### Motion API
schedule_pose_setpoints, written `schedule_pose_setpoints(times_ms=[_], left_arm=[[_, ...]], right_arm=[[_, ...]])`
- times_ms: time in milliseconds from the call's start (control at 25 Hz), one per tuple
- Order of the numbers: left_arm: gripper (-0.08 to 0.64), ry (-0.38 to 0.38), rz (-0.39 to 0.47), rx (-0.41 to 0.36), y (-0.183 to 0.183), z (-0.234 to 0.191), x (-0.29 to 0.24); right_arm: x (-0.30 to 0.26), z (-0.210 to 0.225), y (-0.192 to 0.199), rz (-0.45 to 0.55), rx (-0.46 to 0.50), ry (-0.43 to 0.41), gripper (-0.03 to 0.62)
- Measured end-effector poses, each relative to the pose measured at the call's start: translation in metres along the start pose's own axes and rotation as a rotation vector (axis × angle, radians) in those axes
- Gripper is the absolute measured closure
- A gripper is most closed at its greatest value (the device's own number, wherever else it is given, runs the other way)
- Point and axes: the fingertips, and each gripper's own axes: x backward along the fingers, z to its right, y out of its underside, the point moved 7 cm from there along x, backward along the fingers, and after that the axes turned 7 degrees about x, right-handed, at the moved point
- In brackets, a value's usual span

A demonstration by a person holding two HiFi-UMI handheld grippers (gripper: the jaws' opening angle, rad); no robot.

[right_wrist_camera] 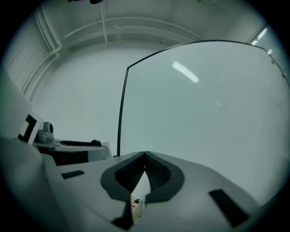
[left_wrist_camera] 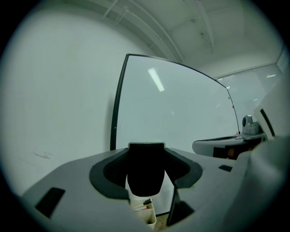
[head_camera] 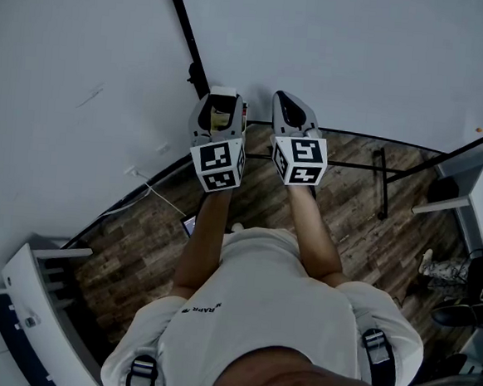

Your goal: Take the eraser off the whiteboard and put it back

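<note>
Head view shows two grippers held side by side and level, facing one whiteboard [head_camera: 360, 56] whose black left edge runs just past them. There is one eraser [head_camera: 220, 118], and it sits in the left gripper [head_camera: 222, 95], close in front of the board near that left edge; whether it touches the surface cannot be told. In the left gripper view the fingers [left_wrist_camera: 113, 170] pinch the eraser from both sides. It stands upright there, its long axis up and down, its dark face toward the camera, and a pale rim shows along its flat top. The right gripper [head_camera: 289, 102] is just right of the left one, carrying nothing, its fingers [right_wrist_camera: 156, 172] pressed together at the tips. One small cream container [left_wrist_camera: 146, 216] shows below the eraser.
</note>
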Motion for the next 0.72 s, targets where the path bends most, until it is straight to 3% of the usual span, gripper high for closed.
schedule_pose_setpoints(times_ms=[720], left_arm=[[0.327, 0.015, 0.038, -0.017, -0.01, 0.016, 0.007]], right_arm=[[0.003, -0.004, -0.003, 0.012, -0.002, -0.007, 0.58]])
